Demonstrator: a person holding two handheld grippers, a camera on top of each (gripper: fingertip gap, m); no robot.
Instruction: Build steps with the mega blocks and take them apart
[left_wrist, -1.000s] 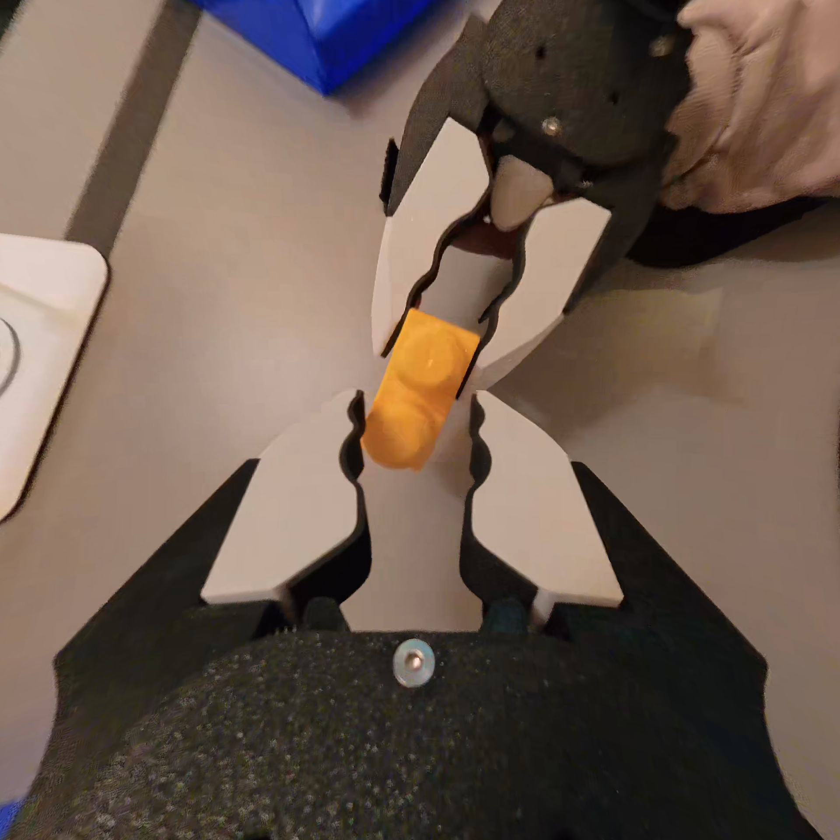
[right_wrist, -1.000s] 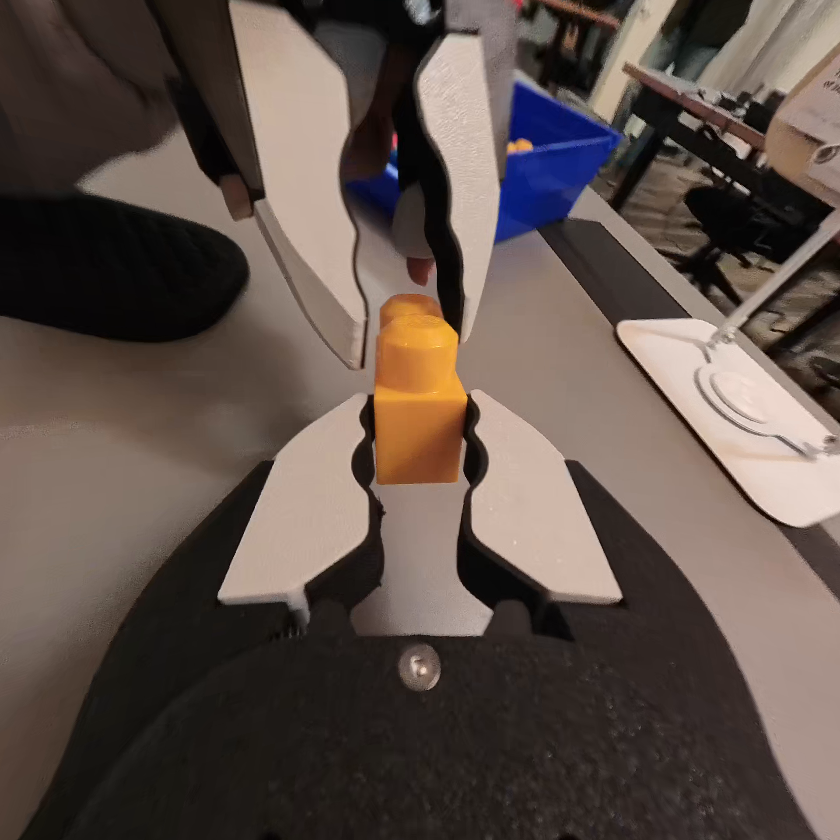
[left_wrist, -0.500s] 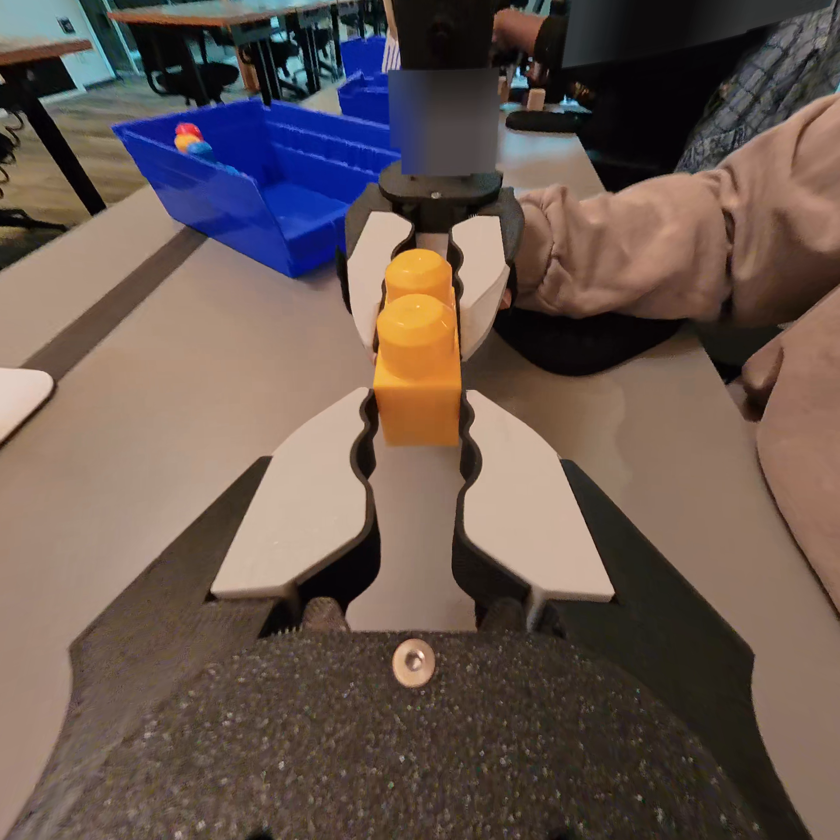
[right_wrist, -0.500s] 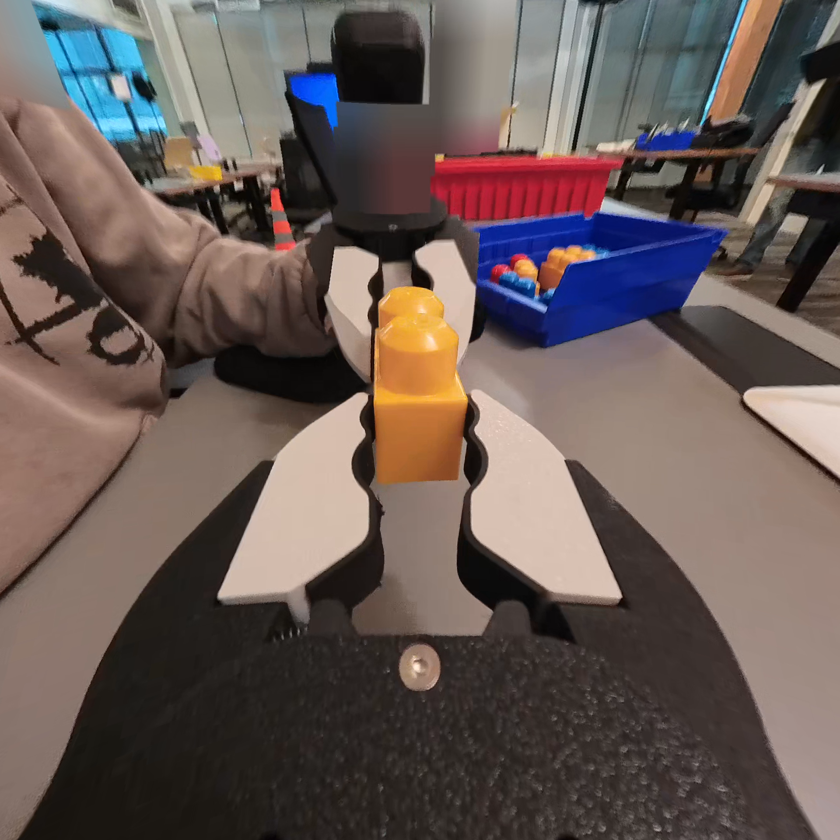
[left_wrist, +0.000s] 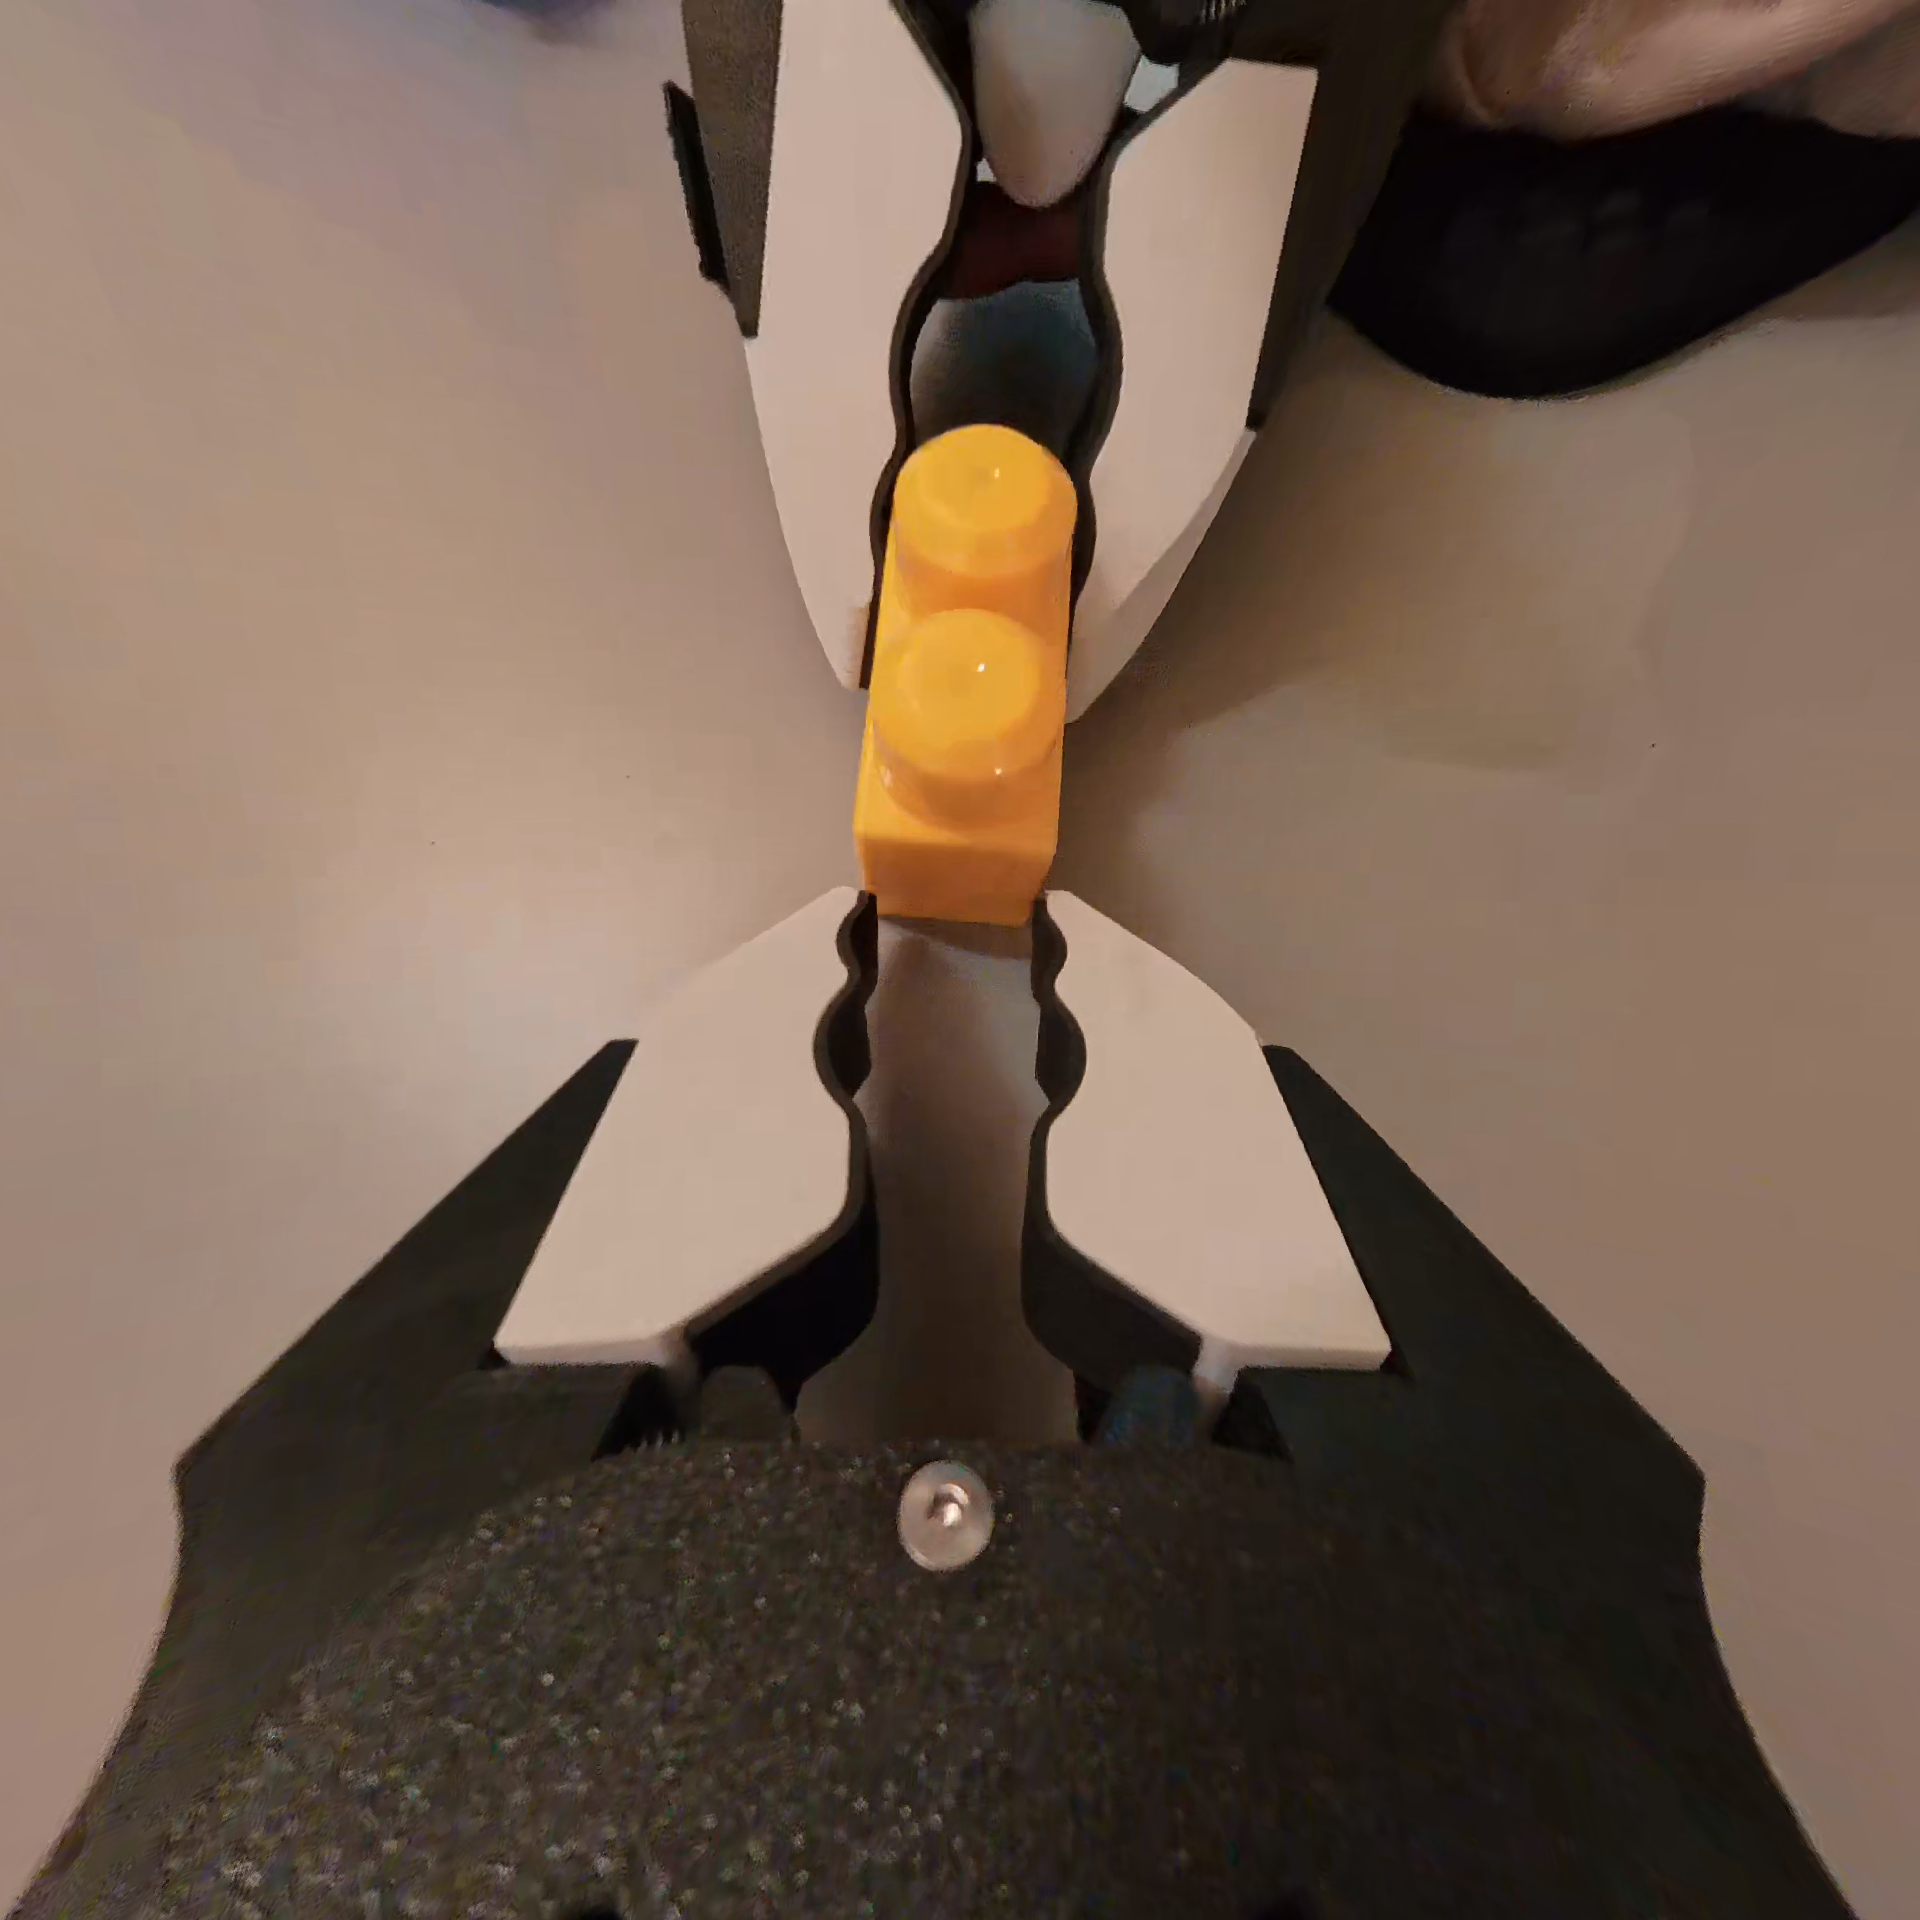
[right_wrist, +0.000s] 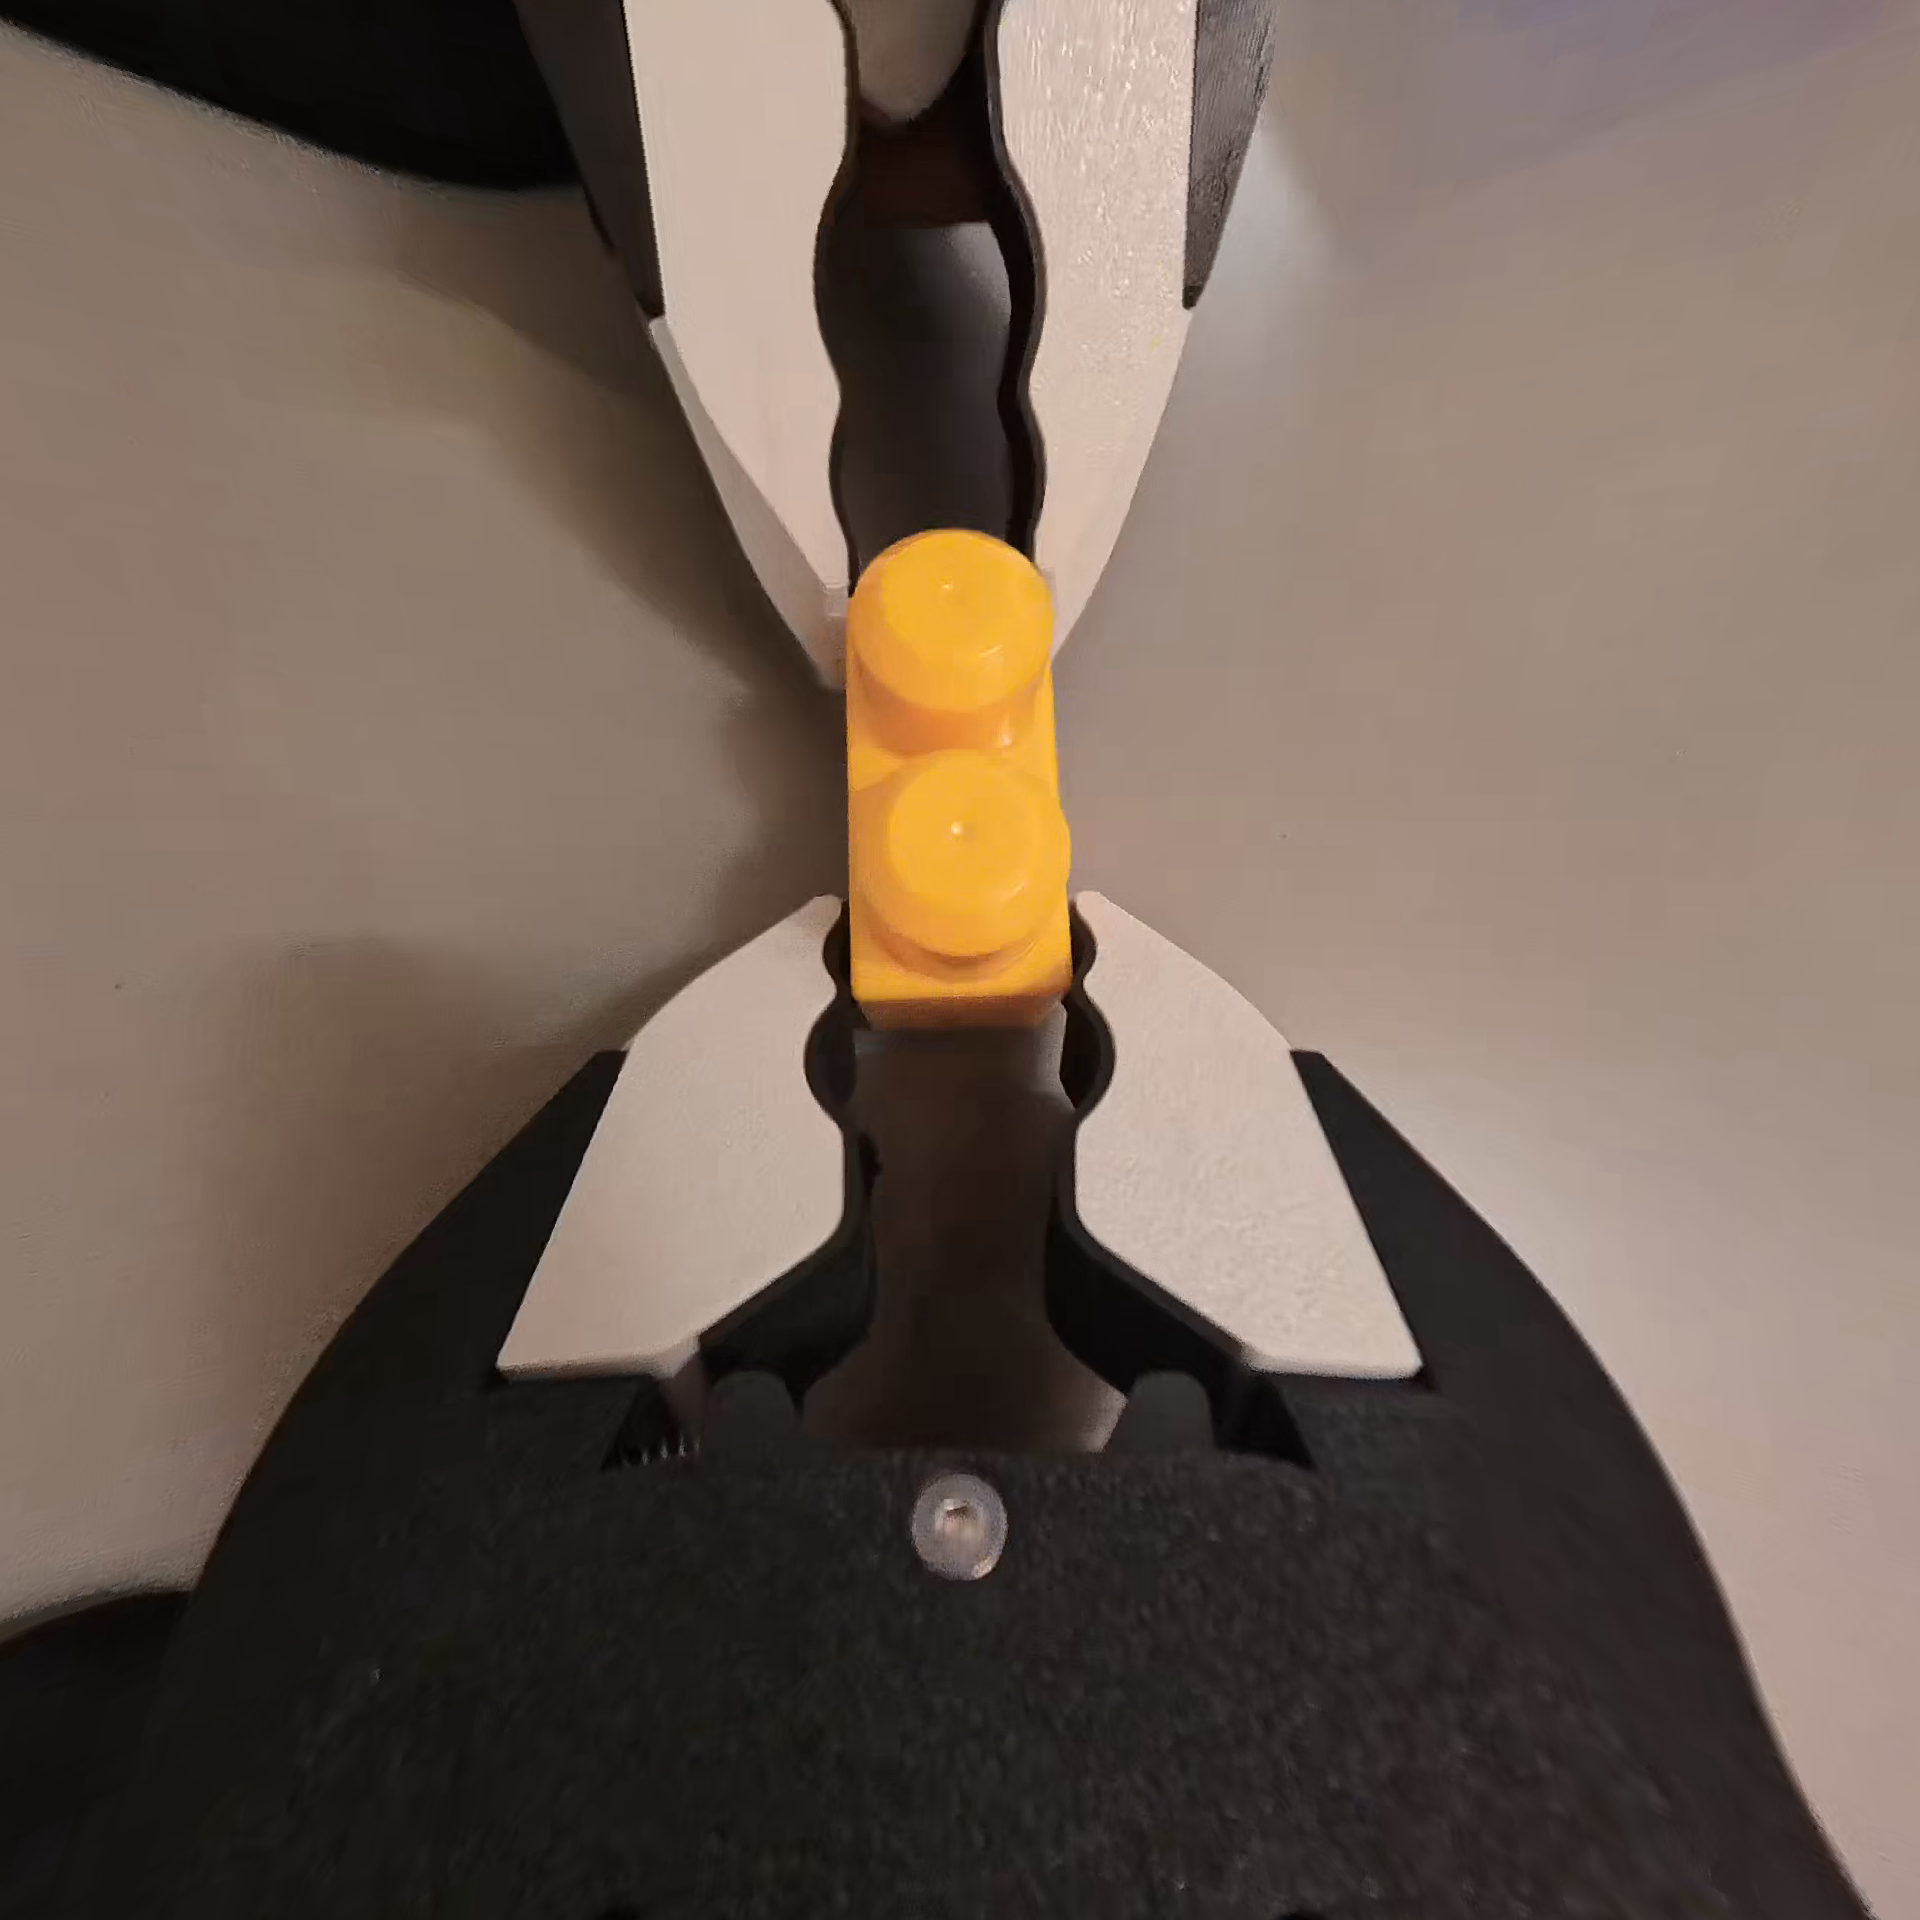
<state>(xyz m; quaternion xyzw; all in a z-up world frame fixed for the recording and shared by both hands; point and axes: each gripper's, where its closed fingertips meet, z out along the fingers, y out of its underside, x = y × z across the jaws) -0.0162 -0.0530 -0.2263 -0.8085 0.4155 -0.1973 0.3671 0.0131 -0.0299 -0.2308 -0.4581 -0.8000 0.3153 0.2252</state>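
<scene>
Around the block there is little else: a plain grey tabletop (left_wrist: 312, 727) fills both views, with no edge or corner of it in sight, and a dark cushion-like shape (left_wrist: 1621, 270) lies toward the top right of the left wrist view, with a person's pale sleeve (left_wrist: 1683, 62) just above it. Nothing stands between the grippers and the block.

The orange two-stud mega block (left_wrist: 961, 727) sits upright on the tabletop, studs up, its long axis running from one gripper to the other. The left gripper (left_wrist: 951, 914) meets its near end, fingertips (left_wrist: 790, 935) touching the bottom corners on either side and clasping that end only at the very tips (a shallow grip). From the opposite side the right gripper (right_wrist: 961, 966) clamps the other end, which sits a little deeper between its white fingers (right_wrist: 1164, 977). In each view the facing gripper reaches down from the top edge, its fingers closed against the far stud end of the block.
</scene>
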